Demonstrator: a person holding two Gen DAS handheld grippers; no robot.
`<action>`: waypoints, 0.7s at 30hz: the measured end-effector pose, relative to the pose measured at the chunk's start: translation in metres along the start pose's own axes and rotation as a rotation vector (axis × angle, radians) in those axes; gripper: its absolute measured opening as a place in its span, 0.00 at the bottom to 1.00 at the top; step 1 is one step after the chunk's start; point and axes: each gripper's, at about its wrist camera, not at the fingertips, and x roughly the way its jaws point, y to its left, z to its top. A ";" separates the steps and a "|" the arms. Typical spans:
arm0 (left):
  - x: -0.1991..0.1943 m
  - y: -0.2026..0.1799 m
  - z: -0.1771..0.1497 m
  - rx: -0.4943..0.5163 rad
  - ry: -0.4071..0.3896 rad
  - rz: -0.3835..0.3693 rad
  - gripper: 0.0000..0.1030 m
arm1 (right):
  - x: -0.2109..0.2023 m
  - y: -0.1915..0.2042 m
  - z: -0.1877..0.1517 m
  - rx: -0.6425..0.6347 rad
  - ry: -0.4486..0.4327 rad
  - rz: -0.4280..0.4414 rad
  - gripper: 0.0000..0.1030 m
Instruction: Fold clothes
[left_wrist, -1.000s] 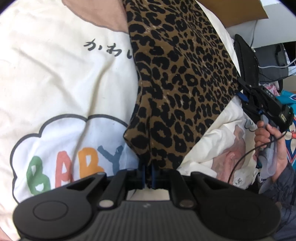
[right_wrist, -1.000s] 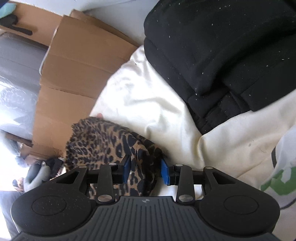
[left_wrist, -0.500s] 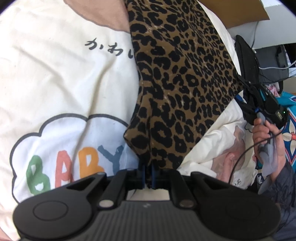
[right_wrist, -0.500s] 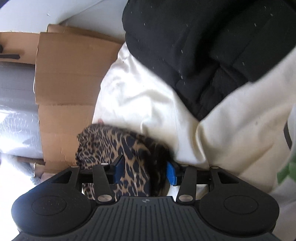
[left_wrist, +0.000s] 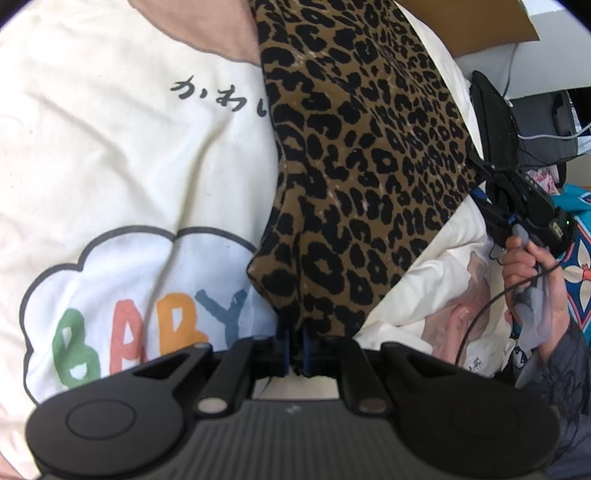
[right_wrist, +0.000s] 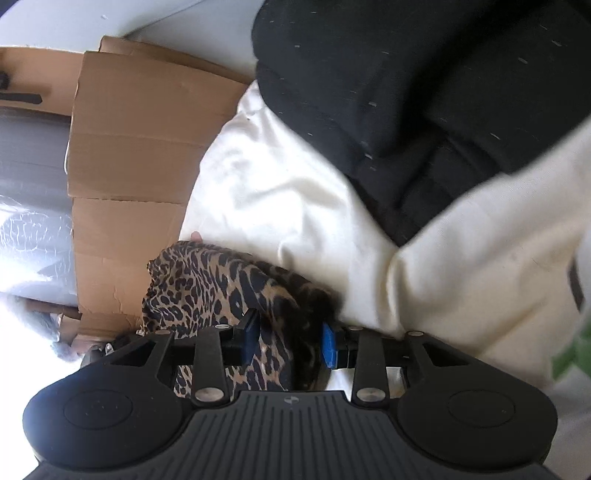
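Note:
A leopard-print garment (left_wrist: 362, 177) lies stretched over a cream blanket (left_wrist: 110, 155) printed with "BABY". My left gripper (left_wrist: 294, 350) is shut on the garment's near corner. In the right wrist view the garment's other end (right_wrist: 221, 288) bunches between the blue pads of my right gripper (right_wrist: 290, 341), whose jaws stand wide apart around the cloth without pinching it. The right gripper also shows in the left wrist view (left_wrist: 524, 210), held in a hand at the garment's far corner.
A folded black garment (right_wrist: 424, 92) lies on the blanket at the upper right of the right wrist view. A cardboard box (right_wrist: 136, 166) stands beside the bed. A blue patterned cloth (left_wrist: 580, 258) and cables sit at the right edge.
My right gripper's jaws have opened wider around the leopard cloth and the view has swung toward the black garment. My left gripper has stayed shut and still.

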 end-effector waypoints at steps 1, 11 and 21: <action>0.000 0.000 0.000 -0.002 0.000 0.001 0.07 | 0.001 0.001 0.002 -0.004 -0.002 0.002 0.29; -0.008 -0.003 0.000 -0.003 -0.011 0.006 0.06 | -0.014 0.018 0.002 -0.064 -0.041 -0.016 0.08; -0.037 0.000 0.000 0.010 -0.029 0.022 0.06 | -0.038 0.024 -0.015 -0.023 -0.065 -0.009 0.07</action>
